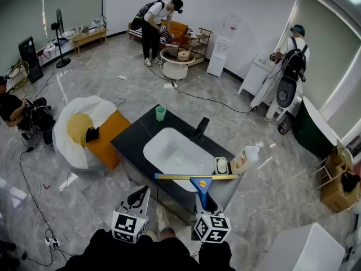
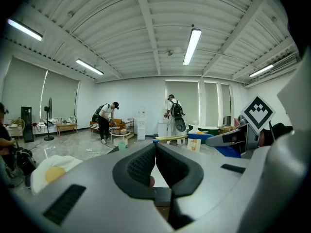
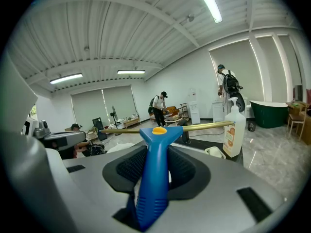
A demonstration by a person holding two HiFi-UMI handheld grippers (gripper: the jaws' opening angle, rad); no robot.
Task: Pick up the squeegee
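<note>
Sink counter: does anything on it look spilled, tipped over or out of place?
Nothing stands out. The green cup and soap bottle stand upright, no spill shows on the counter, and the squeegee is clamped by its blue handle in the right gripper.

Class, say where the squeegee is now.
The squeegee sits low centre-right in the head view, clamped in the right gripper, blade over the sink rim beside the soap dish.
</note>
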